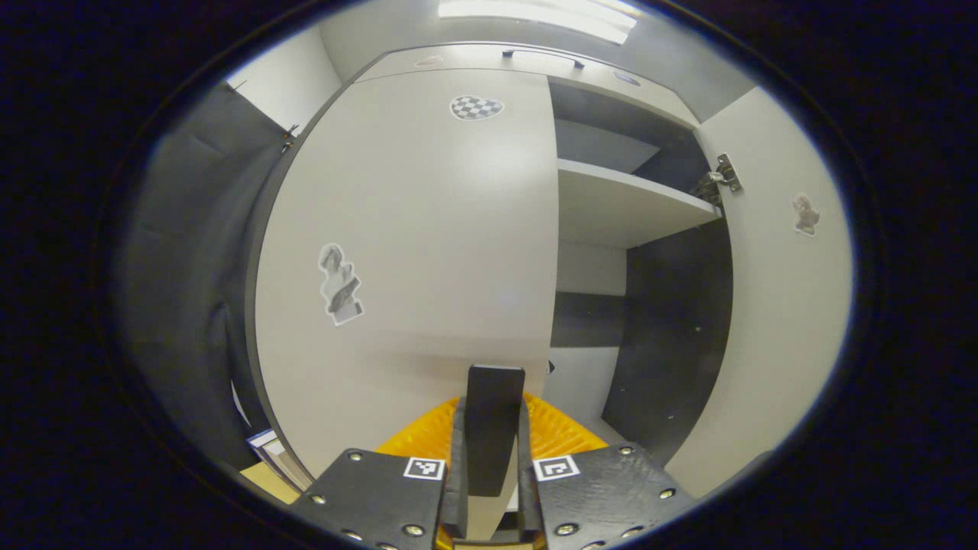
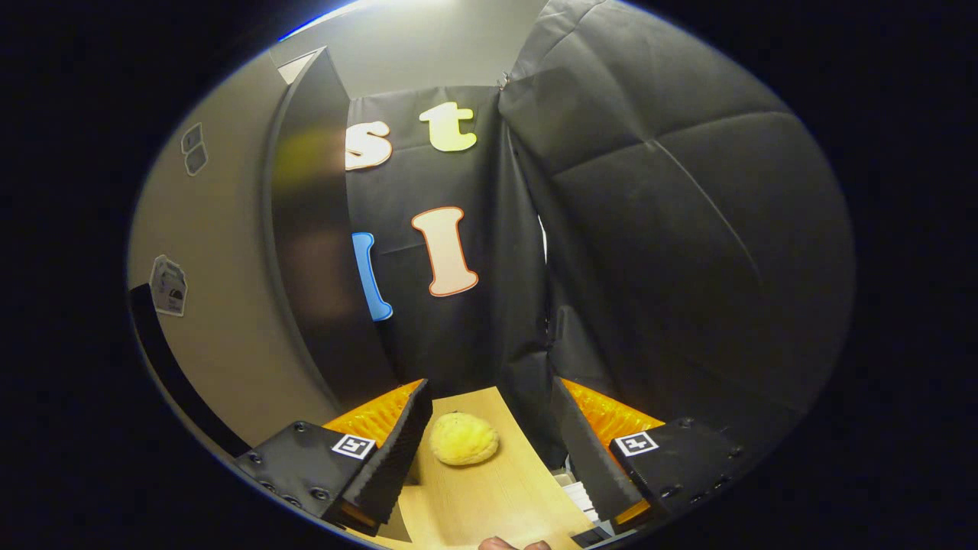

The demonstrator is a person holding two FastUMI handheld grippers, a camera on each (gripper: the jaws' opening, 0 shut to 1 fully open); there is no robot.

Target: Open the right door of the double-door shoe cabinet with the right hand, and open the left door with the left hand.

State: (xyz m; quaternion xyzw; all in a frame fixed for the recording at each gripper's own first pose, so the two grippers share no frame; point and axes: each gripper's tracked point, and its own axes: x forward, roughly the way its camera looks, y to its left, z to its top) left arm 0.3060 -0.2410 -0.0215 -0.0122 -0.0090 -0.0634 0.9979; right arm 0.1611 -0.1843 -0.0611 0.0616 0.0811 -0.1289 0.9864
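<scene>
left tool (image 1: 493, 428): fingers nearly together on a dark vertical bar, bottom centre of the left gripper view; looks like the left door's edge handle, my read.
left door (image 1: 412, 252): pale slab filling centre-left of frame, closed or barely cracked; free edge runs vertically straight above my fingers.
right door (image 1: 779, 290): swung out at right of frame, hinge (image 1: 722, 177) exposed, shelf (image 1: 626, 202) visible between the doors.
key relation: grip sits on the free edge; hinge side lies toward frame left, so the pull should arc back and leftward.
right tool (image 2: 489, 428): spread wide, holding nothing, over the tabletop (image 2: 489, 489) with a yellow lump (image 2: 463, 439) between the fingers; right door at left of frame.
progress: right door done; left door remains.
</scene>
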